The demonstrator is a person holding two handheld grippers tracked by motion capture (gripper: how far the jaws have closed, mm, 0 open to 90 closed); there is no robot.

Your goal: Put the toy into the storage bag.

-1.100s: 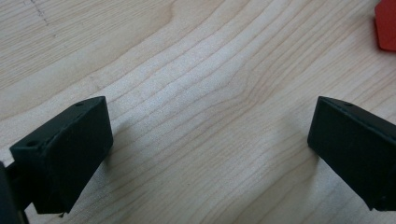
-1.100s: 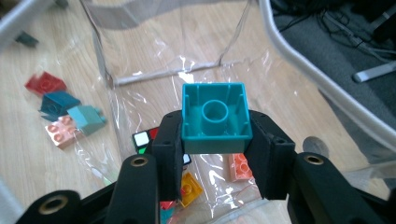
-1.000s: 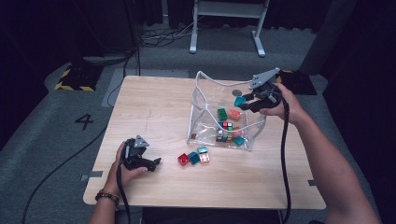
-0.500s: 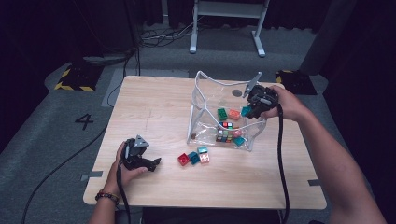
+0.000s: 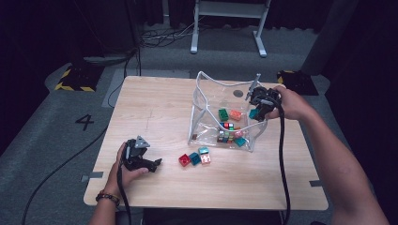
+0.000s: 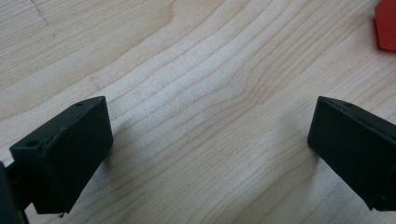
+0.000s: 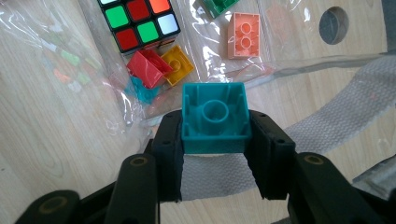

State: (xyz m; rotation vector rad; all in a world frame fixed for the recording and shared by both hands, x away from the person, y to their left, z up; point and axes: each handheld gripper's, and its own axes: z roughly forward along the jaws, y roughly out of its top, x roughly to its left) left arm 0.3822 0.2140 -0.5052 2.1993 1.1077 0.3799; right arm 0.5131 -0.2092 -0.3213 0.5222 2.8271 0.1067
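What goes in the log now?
right gripper: holds teal brick above bag | left gripper: open, on table

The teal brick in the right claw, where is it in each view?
High view: the teal brick is right of centre, at the clear bag's right edge, in the right claw.
Right gripper view: the brick is at centre, hollow underside toward the camera, clamped between the black jaws.
Left gripper view: bare wooden table between open jaws.
Shared landmark: the puzzle cube inside the bag.

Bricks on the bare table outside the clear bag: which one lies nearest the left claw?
The red brick, leftmost of the three in the row; the teal brick and the pink brick lie farther from the left claw.
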